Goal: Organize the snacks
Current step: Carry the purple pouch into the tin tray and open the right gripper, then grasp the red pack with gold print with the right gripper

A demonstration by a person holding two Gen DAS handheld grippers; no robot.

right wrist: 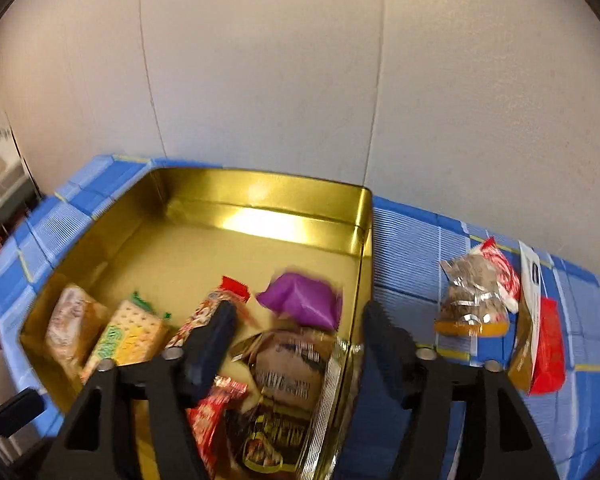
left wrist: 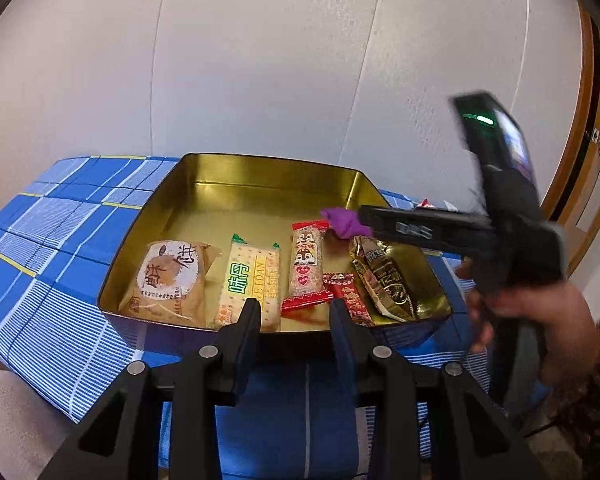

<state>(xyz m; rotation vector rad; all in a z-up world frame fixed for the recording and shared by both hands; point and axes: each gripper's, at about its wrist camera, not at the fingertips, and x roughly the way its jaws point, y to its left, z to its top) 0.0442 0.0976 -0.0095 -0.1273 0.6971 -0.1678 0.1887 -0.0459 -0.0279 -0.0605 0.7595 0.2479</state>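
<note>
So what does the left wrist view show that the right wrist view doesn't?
Only the left wrist view shows the right gripper from outside, its holder's hand, and a wooden door frame. Only the right wrist view shows the loose snacks lying on the cloth right of the tin. Both show the gold tin, its row of snacks and the purple packet.

Gold and mirror-bright inside the tin (left wrist: 260, 184), dark blue on its outer wall; blue plaid with white stripes and thin yellow lines on the tablecloth (left wrist: 52, 240); tan with a white round label on the pastry pack (left wrist: 172, 276); pale yellow with green characters on the cracker pack (left wrist: 248, 280); red ends and a cartoon chipmunk on the snack bar (left wrist: 306, 268); purple on the small packet (right wrist: 300, 300); gold and black on the foil pack (left wrist: 384, 276); red on the wrapper (right wrist: 548, 348) outside the tin; black on both grippers (left wrist: 296, 312) (right wrist: 300, 332).
</note>
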